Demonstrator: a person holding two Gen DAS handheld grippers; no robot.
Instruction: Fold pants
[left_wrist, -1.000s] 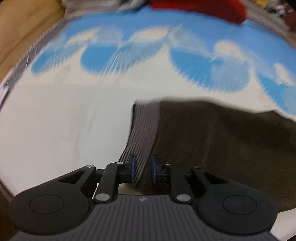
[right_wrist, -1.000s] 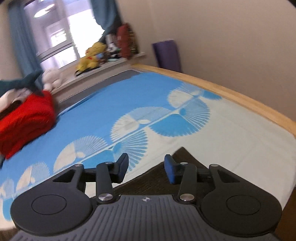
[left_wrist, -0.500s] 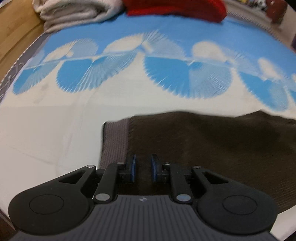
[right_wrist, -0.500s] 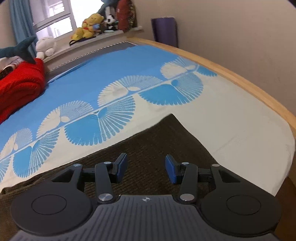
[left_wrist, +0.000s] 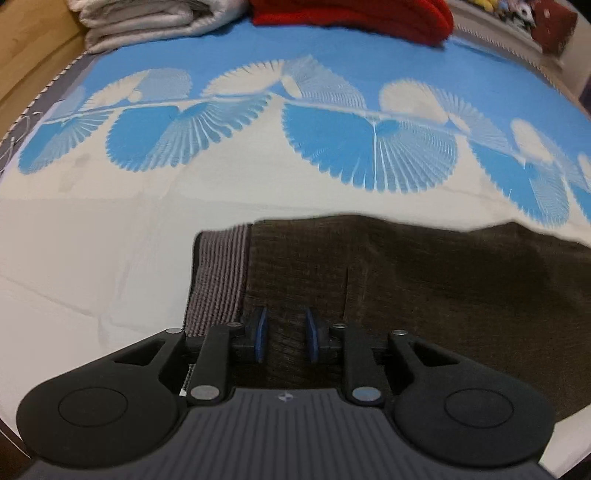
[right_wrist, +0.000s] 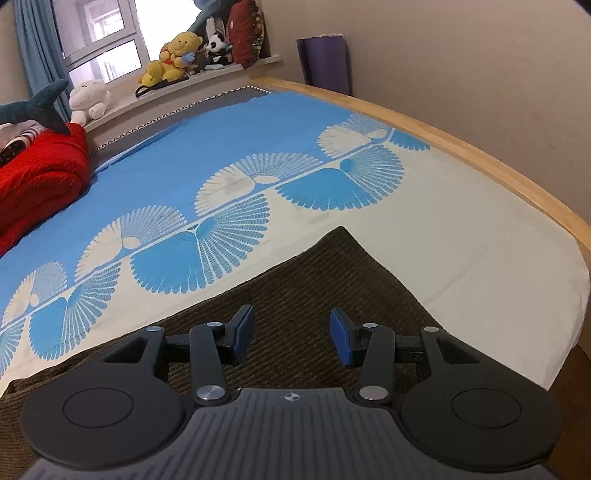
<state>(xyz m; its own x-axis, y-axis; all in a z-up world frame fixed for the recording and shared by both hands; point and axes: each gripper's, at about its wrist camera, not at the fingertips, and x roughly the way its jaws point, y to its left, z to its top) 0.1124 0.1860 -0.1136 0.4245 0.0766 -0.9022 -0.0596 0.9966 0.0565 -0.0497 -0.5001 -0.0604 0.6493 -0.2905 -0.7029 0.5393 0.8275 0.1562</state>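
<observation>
On bed sheet (left_wrist: 110, 258), brown pants (left_wrist: 424, 280) w/o readable label; left claw (left_wrist: 283, 334) & right claw (right_wrist: 291, 334) spread.

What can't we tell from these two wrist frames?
- Left wrist: whether the left gripper pinches the pants; its own body hides the near fabric.
- Right wrist: right gripper is open over the pants; contact unclear.
- Both views: pants' full outline, cut by frame edges and gripper bodies.

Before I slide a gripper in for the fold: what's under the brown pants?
The brown pants lie flat on the blue-and-cream bedsheet, which shows all around them. Anything trapped directly beneath the fabric is hidden.
</observation>
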